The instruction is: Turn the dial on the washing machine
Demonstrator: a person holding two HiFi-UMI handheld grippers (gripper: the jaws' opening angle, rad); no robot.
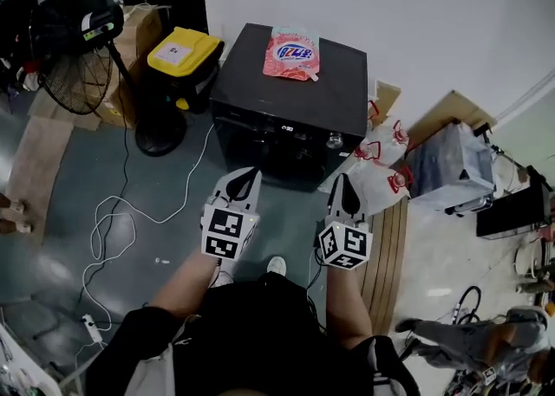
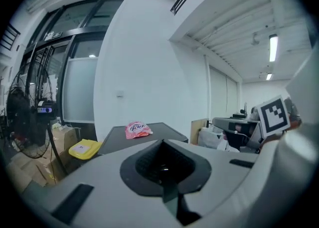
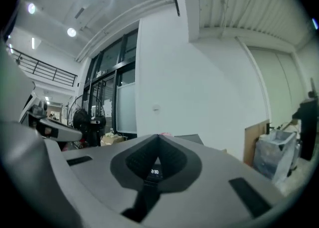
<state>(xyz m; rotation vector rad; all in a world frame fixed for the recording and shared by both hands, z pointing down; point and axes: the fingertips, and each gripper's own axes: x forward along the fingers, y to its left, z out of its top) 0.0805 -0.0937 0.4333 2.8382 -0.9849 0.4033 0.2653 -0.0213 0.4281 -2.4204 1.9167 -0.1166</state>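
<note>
Cluttered workshop: floor fan (image 1: 74, 48), cables (image 1: 113, 221), boxes (image 1: 139, 26)

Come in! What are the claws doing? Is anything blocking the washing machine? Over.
Left gripper shut, empty. Right gripper shut, empty. Washing machine ahead, untouched, pink pouch on top. Nothing between.

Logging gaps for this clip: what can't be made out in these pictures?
Dial setting: head view, too small on the front of the washing machine.
Machine front: left gripper view, hidden behind the left claw.
Machine: right gripper view, mostly hidden by the right claw.
</note>
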